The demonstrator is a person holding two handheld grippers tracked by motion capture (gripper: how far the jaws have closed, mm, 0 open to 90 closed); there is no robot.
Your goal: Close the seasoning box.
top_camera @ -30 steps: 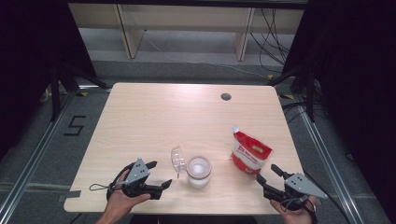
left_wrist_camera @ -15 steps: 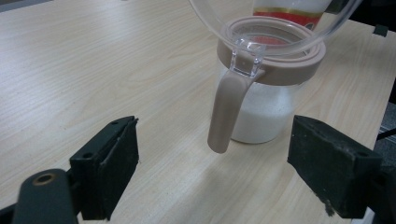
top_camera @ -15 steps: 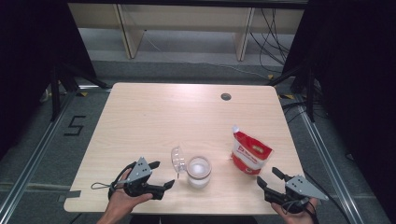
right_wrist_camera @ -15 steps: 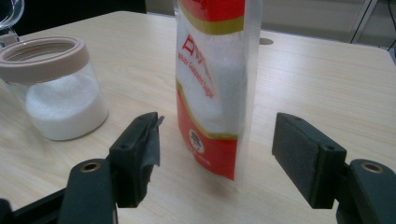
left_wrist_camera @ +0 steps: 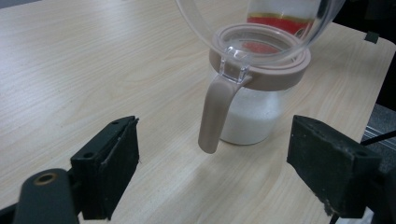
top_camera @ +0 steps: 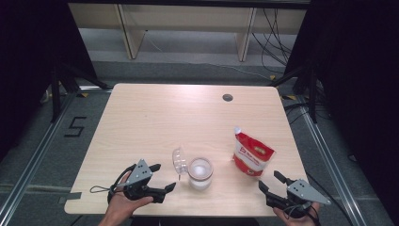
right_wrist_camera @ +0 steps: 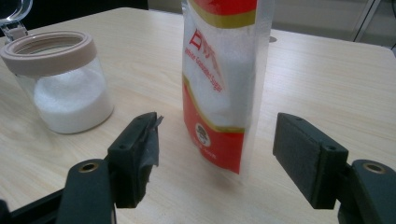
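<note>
A clear jar point(top_camera: 200, 173) with a beige rim holds white sugar near the table's front middle; its clear lid point(top_camera: 179, 161) is flipped up to its left. In the left gripper view the jar point(left_wrist_camera: 254, 100) and its beige tab point(left_wrist_camera: 214, 116) stand just beyond the jaws. A red and white sugar bag point(top_camera: 251, 156) stands upright to the jar's right; it rises close ahead in the right gripper view point(right_wrist_camera: 219, 84). My left gripper point(top_camera: 162, 178) is open, left of the jar, with nothing between its jaws. My right gripper point(top_camera: 270, 181) is open, just in front of the bag, holding nothing.
The light wooden table point(top_camera: 155, 117) has a round cable hole point(top_camera: 227, 97) at the back right. Shelving and cables stand on the floor behind the table. A floor mark point(top_camera: 75, 126) lies to the left.
The left gripper has shifted slightly, and the right gripper has stayed near the front right corner. The jar and bag have not moved.
</note>
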